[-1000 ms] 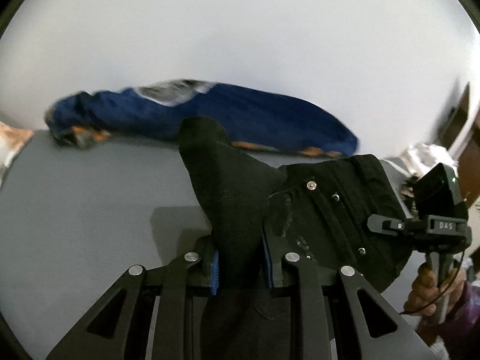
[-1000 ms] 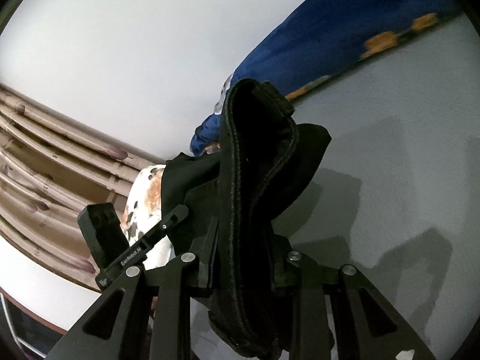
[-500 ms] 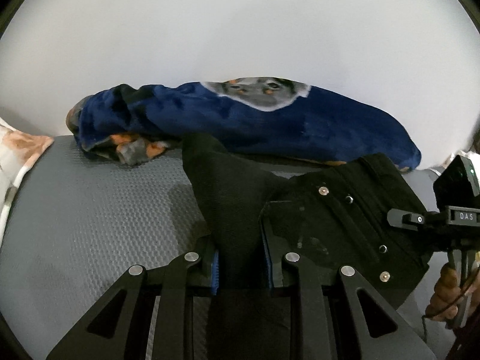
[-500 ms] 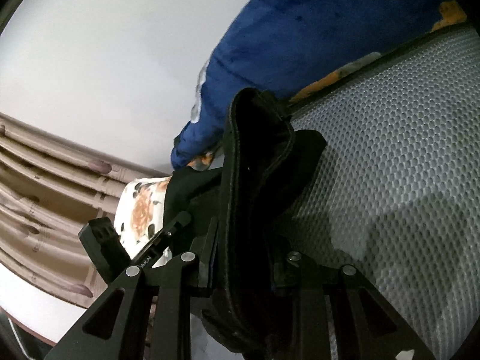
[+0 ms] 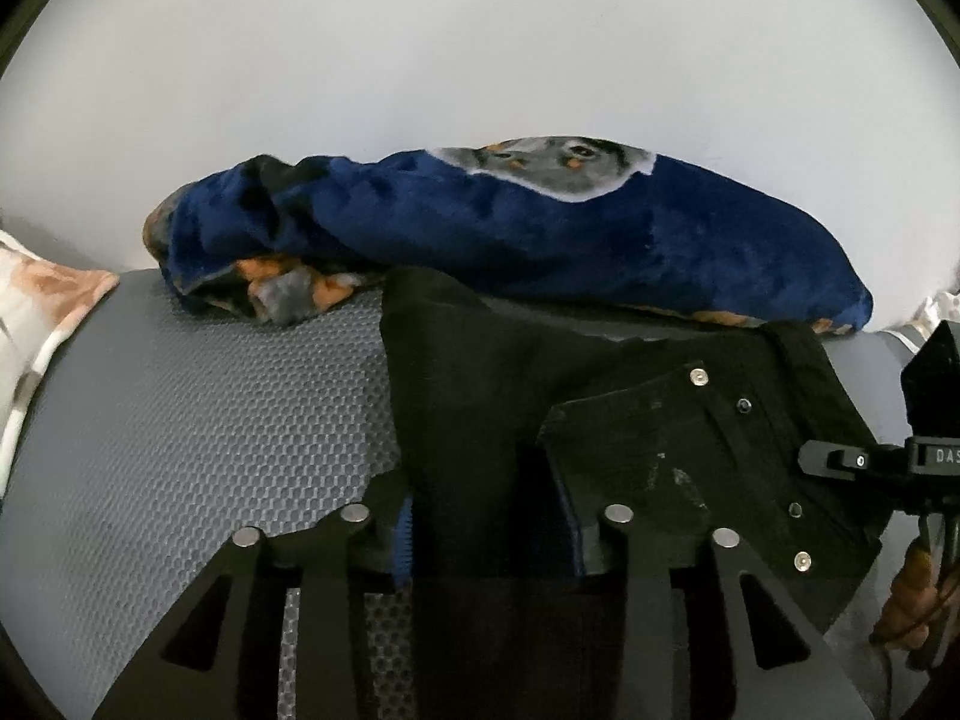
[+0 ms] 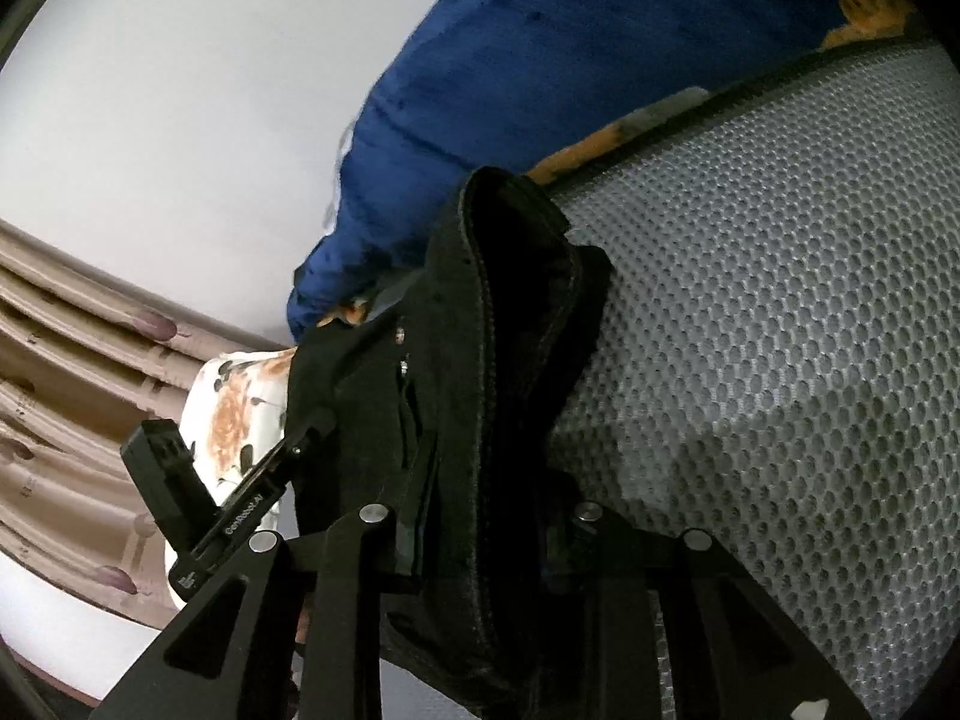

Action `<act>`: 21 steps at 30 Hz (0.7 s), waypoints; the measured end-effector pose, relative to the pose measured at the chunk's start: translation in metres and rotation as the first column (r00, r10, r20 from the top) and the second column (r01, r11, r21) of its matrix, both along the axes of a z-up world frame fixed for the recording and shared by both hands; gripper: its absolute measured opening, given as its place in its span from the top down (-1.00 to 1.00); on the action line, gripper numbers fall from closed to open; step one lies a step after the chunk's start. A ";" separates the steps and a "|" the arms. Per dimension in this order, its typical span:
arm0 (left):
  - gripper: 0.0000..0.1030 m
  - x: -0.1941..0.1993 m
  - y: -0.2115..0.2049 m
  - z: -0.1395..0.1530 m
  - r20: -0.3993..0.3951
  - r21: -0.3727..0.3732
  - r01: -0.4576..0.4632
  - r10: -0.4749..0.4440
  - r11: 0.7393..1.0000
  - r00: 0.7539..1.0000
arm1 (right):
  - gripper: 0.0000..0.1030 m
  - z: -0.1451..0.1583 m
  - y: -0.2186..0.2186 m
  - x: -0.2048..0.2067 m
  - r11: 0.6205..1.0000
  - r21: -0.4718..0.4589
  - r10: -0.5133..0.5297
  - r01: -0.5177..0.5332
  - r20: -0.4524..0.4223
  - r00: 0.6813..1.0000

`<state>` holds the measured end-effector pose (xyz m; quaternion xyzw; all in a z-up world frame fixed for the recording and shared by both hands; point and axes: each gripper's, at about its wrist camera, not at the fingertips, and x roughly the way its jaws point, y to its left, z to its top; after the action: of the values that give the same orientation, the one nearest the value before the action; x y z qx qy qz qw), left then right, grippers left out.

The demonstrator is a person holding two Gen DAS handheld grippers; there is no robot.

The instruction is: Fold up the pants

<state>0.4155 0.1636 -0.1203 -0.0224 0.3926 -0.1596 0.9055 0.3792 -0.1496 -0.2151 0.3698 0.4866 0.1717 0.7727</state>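
Note:
Black pants [image 5: 660,420] with metal rivets hang between my two grippers, low over a grey mesh mattress [image 5: 192,420]. My left gripper [image 5: 489,531] is shut on one bunched corner of the pants. My right gripper [image 6: 486,531] is shut on a thick folded seam edge of the pants [image 6: 510,324]. The right gripper also shows at the right edge of the left wrist view [image 5: 852,462], and the left gripper shows at the left in the right wrist view [image 6: 240,510]. The fingertips are hidden by cloth.
A rolled blue blanket [image 5: 540,240] with a grey animal print lies along the white wall, just beyond the pants; it also shows in the right wrist view [image 6: 540,90]. A floral pillow [image 5: 36,312] lies at the left. Beige curtains [image 6: 60,396] hang beside the bed.
Both grippers have moved down and forward with the pants. The mattress and the blue blanket are now much nearer, and the pants hang just above the mattress.

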 end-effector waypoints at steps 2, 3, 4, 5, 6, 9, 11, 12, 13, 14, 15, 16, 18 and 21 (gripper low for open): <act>0.10 -0.001 0.001 -0.001 0.002 0.006 -0.013 0.013 1.000 1.000 | 0.48 -0.004 0.000 -0.001 1.000 -0.008 -0.010 0.010 -0.003 1.000; 0.06 -0.002 0.001 -0.001 0.005 0.012 -0.019 0.019 1.000 1.000 | 0.44 -0.005 0.000 -0.001 1.000 -0.026 -0.011 0.011 0.002 1.000; 0.01 -0.003 0.001 -0.001 0.009 0.021 -0.025 0.025 0.999 1.000 | 0.36 -0.004 0.000 -0.002 0.999 -0.046 -0.009 0.010 0.010 1.000; -0.01 -0.005 0.000 0.000 0.018 0.034 -0.036 0.036 0.999 0.999 | 0.33 -0.003 0.000 -0.004 0.998 -0.064 -0.009 0.011 0.021 1.000; -0.03 -0.008 -0.001 0.003 0.039 0.058 -0.056 0.053 0.997 0.998 | 0.30 -0.001 0.000 -0.005 0.997 -0.070 -0.018 0.020 0.027 0.999; -0.15 -0.024 -0.002 0.017 0.121 0.130 -0.126 0.110 0.983 0.987 | 0.27 0.021 -0.001 -0.018 0.986 -0.141 -0.077 0.089 0.093 0.993; -0.53 -0.039 -0.001 0.031 0.179 0.152 -0.188 0.161 0.970 0.971 | 0.26 0.040 0.002 -0.029 0.978 -0.182 -0.077 0.105 0.154 0.985; -0.71 -0.046 0.000 0.037 0.201 0.149 -0.206 0.174 0.967 0.964 | 0.22 0.056 0.009 -0.039 0.970 -0.221 -0.062 0.107 0.198 0.978; -0.73 -0.056 0.000 0.044 0.230 0.144 -0.223 0.187 0.964 0.955 | 0.12 0.065 0.015 -0.046 0.966 -0.238 -0.045 0.100 0.226 0.973; -0.74 -0.068 0.000 0.052 0.267 0.142 -0.246 0.202 0.959 0.942 | 0.04 0.075 0.023 -0.054 0.961 -0.261 -0.021 0.089 0.252 0.968; -0.83 -0.075 0.000 0.058 0.289 0.149 -0.270 0.219 0.951 0.932 | -0.11 0.086 0.034 -0.065 0.950 -0.302 0.012 0.077 0.282 0.959; -0.95 -0.081 -0.002 0.064 0.302 0.163 -0.296 0.238 0.941 0.923 | -0.22 0.094 0.043 -0.073 0.940 -0.334 0.038 0.069 0.304 0.952; -0.97 -0.095 -0.004 0.076 0.296 0.171 -0.329 0.270 0.929 0.916 | -0.29 0.110 0.062 -0.092 0.929 -0.369 0.096 0.038 0.338 0.936; -0.99 -0.115 -0.001 0.092 0.292 0.109 -0.312 0.269 0.944 0.918 | -0.39 0.122 0.076 -0.111 0.931 -0.365 0.117 0.023 0.358 0.926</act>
<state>0.3003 0.1622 -0.0287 0.0113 0.2674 0.0059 0.9635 0.2679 -0.0737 -0.0933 0.1694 0.3625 0.1651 0.9014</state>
